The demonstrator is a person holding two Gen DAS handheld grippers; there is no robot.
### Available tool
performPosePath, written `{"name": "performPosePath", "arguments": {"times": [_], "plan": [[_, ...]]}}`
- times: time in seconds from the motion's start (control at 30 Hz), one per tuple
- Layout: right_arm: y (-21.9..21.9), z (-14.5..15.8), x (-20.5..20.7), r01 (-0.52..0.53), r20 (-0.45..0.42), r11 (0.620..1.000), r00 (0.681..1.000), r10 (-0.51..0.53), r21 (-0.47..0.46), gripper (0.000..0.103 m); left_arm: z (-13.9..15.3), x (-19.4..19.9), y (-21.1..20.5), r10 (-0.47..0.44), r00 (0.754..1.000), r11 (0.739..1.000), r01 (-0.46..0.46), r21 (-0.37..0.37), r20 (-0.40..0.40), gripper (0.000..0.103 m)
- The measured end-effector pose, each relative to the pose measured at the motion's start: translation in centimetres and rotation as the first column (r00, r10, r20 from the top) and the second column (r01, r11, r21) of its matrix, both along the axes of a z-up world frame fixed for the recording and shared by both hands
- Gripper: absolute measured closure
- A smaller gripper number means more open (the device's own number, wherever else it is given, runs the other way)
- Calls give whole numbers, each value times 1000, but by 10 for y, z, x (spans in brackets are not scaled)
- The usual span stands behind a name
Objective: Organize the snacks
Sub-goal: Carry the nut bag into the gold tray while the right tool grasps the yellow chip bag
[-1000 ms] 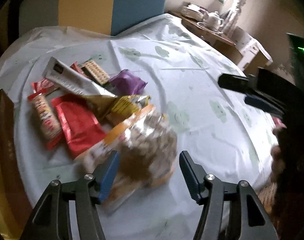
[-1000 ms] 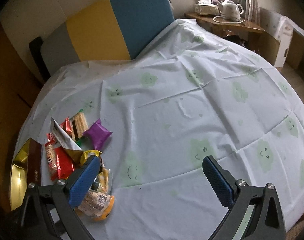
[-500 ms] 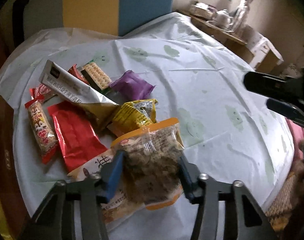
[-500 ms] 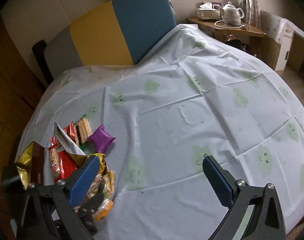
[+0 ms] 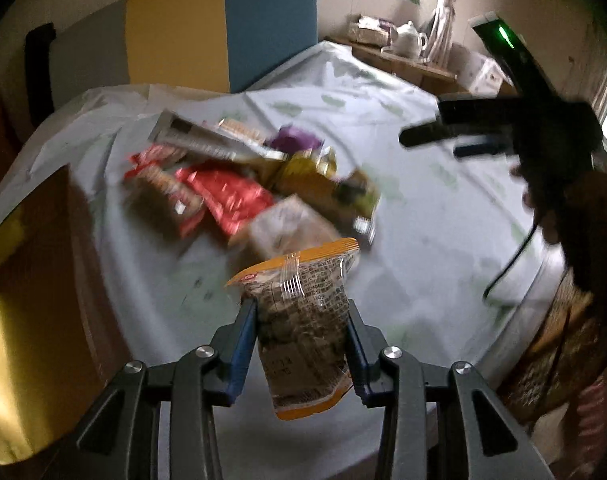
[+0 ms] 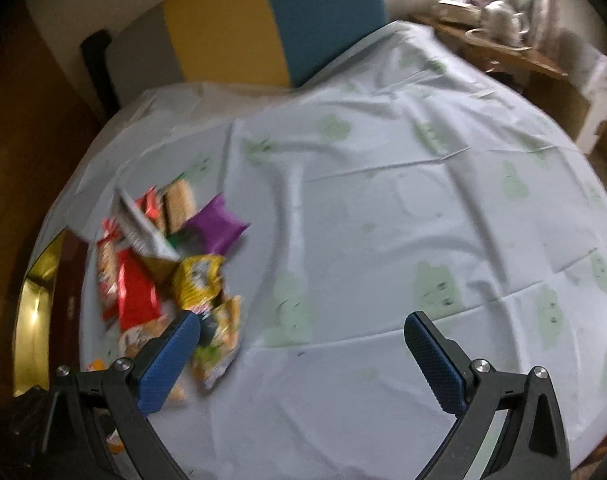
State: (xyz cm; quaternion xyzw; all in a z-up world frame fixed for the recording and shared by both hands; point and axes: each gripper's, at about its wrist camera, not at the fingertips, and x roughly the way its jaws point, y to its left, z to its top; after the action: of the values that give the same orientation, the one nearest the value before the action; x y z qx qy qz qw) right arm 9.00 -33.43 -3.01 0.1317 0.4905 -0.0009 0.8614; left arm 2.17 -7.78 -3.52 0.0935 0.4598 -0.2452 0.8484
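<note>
Now left gripper [image 5: 301, 322] clamps an orange-edged clear snack bag [image 5: 303, 320].

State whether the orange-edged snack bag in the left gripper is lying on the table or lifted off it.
Lifted. The orange-edged snack bag hangs clamped in the left gripper, its lower end dangling clear above the tablecloth.

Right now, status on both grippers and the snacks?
Left gripper shut on orange-edged snack bag, lifted. Right gripper open, holding nothing. Snack pile on tablecloth. Nothing in the way.
</note>
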Motion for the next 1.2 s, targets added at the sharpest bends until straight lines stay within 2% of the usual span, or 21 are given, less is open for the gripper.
{"name": "performPosePath", "arguments": {"times": [0.07, 0.17, 0.23, 0.4, 0.53, 0.7, 0.87, 0.93, 1.03, 1.1, 1.2], "plan": [[9, -3, 0, -38, -11, 999, 999, 38, -13, 3, -9, -5, 7, 9, 1000, 1000, -9, 12, -11, 61], [22, -5, 0, -87, -17, 995, 996, 86, -43, 13, -23, -6, 15, 35, 998, 999, -34, 7, -46, 61], [30, -6, 0, -117, -24, 991, 993, 116, -59, 27, -25, -8, 15, 24, 999, 1000, -23, 10, -28, 61], [56, -6, 1, -206, -32, 969, 978, 204, -139, 39, -29, -11, 9, 2, 1000, 999, -2, 40, 9, 61], [85, -7, 14, -275, -38, 926, 961, 275, -259, 40, -29, -12, 12, 9, 1000, 1000, -9, 22, 6, 60], [106, -24, 36, -311, -42, 892, 948, 315, -329, 40, -31, -11, 10, 12, 1000, 1000, -13, 20, 5, 59], [111, -57, 44, -381, -161, 877, 924, 348, -293, 40, -30, -14, 10, 14, 1000, 1000, -14, 23, 22, 60], [113, -54, 41, -399, -148, 872, 917, 371, -284, 57, -26, -14, 13, 13, 1000, 1000, -13, -1, 21, 62], [124, -53, 34, -420, -143, 826, 907, 396, -377, 60, -5, -17, 23, 9, 999, 996, -5, -86, 45, 62], [128, -52, 30, -426, -141, 806, 903, 405, -411, 60, 20, -18, 35, 21, 996, 987, -7, -162, 86, 62], [132, -53, 24, -411, -130, 796, 909, 397, -444, 61, 56, -13, 63, 111, 982, 965, -71, -251, 150, 62]]}}
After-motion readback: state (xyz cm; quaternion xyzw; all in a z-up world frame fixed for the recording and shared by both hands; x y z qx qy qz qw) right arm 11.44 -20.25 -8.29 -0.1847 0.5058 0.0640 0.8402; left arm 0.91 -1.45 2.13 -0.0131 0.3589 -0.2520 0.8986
